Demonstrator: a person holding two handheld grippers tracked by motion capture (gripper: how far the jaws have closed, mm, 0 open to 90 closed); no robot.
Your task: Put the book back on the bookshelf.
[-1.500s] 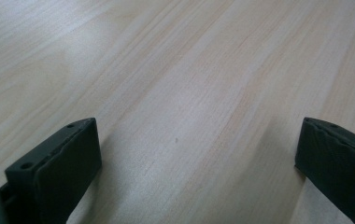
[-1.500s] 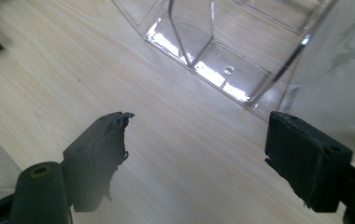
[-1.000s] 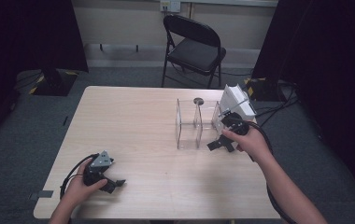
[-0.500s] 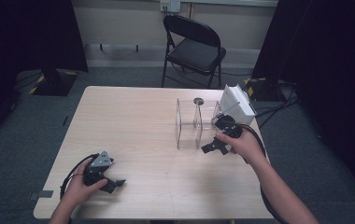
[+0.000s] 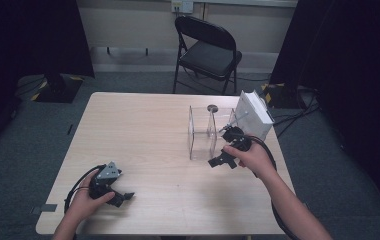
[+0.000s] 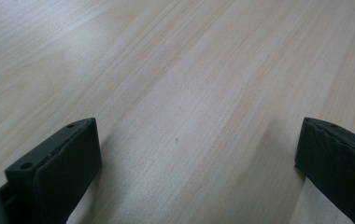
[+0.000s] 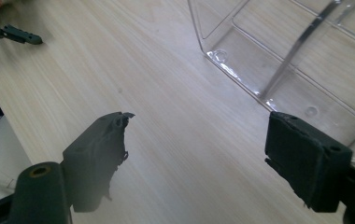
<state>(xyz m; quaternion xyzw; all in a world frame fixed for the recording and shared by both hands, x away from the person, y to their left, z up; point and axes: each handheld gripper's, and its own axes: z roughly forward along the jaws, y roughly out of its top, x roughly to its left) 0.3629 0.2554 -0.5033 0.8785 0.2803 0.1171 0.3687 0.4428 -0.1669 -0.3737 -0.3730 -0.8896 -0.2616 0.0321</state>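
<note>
We had the right gripper [image 5: 223, 161] just in front of the clear acrylic organizer [image 5: 209, 131], which stood upright toward the far right of the wooden table [image 5: 143, 130], with a white box [image 5: 254, 114] leaning just behind it and a small dark disc [image 5: 211, 107] at its far edge. Our right gripper's jaws stood wide apart, empty, gripping nothing. In the right gripper view the organizer [image 7: 287, 51] lay ahead and up to the right of the jaws, its near bottom corner pointing down between them but apart from both pads; the right-hand jaw sat nearest its clear base. The organizer's long axis ran across the table from left to right in the high view, its thin divider walls running front to back.

That was the relation we judged the next move to hang on: the organizer lay forward of the right claw, close by, while our left gripper [image 5: 120, 196] rested well apart at the near left corner, so the right hand was plainly the nearer. The left gripper [image 6: 189, 154] was also spread wide, with bare wood between its jaws.

To take a wall of the organizer, we reckoned the right claw would need to travel forward and turn so one thin panel fell between its pads.
</note>
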